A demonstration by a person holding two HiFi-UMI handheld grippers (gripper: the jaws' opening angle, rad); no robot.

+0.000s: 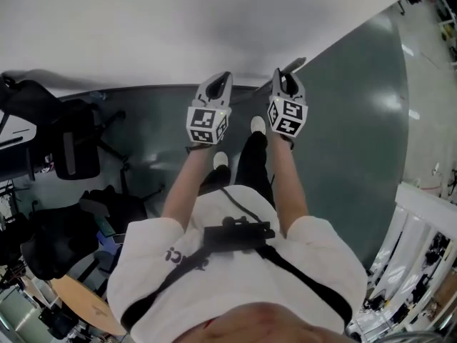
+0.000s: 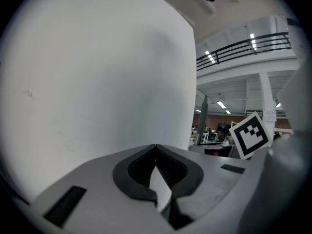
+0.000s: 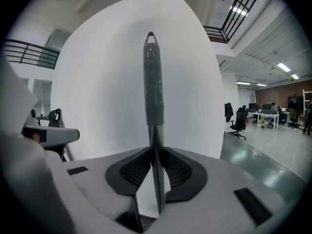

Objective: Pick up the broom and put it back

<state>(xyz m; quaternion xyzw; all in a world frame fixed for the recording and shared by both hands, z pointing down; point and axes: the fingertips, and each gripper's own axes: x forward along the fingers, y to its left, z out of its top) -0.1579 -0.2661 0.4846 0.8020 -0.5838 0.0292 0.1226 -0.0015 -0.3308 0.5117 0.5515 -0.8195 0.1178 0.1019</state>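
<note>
I hold the right gripper (image 3: 155,162) with its jaws clamped on the broom handle (image 3: 153,91), upright close before the white wall (image 3: 107,82), the left gripper (image 2: 156,152) beside it with jaws closed and empty, and open grey floor (image 3: 265,152) past the wall's right edge.

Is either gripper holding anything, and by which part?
Right gripper grips the broom by its metal shaft, just below the grey end grip; left gripper is shut, empty.

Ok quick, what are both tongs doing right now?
Left tongs: closed, nothing in them.
Right tongs: closed on the broom handle.
</note>
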